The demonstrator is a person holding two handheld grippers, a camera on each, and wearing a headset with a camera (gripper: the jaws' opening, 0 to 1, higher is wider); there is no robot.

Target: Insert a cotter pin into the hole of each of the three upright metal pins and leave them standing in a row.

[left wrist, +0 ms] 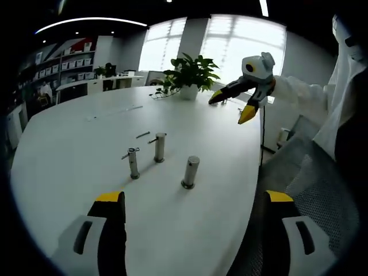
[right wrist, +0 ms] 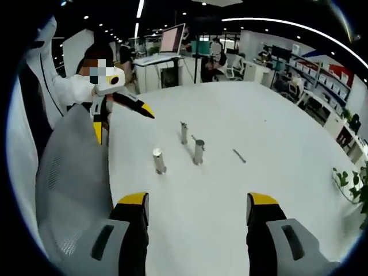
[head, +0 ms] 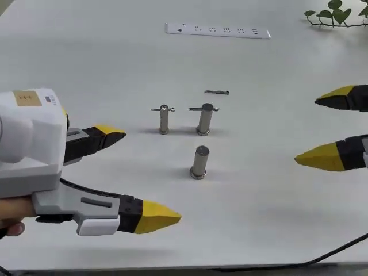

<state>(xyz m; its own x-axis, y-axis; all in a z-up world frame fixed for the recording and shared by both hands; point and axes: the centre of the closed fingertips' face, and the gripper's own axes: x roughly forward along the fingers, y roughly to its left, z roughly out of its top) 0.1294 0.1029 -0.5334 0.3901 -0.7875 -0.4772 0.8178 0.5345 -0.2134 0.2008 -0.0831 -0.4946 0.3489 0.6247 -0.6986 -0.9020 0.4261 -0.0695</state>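
Three upright metal pins stand on the white table (head: 86, 63). The back-left pin (head: 164, 119) (left wrist: 133, 163) (right wrist: 184, 133) and the back-right pin (head: 204, 119) (left wrist: 160, 147) (right wrist: 198, 152) each carry a cotter pin through the top. The front pin (head: 199, 163) (left wrist: 190, 172) (right wrist: 158, 161) has none in it. A loose cotter pin (head: 217, 92) (left wrist: 142, 135) (right wrist: 239, 156) lies flat behind them. My left gripper (head: 142, 175) (left wrist: 194, 198) is open at the left, clear of the pins. My right gripper (head: 312, 129) (right wrist: 198, 201) is open at the right, holding nothing.
A white power strip (head: 217, 30) lies at the far edge, and a potted plant (head: 336, 14) (left wrist: 190, 75) stands at the far right. A black cable (head: 322, 259) runs along the near edge. A grey mesh chair (right wrist: 75, 172) stands beside the table.
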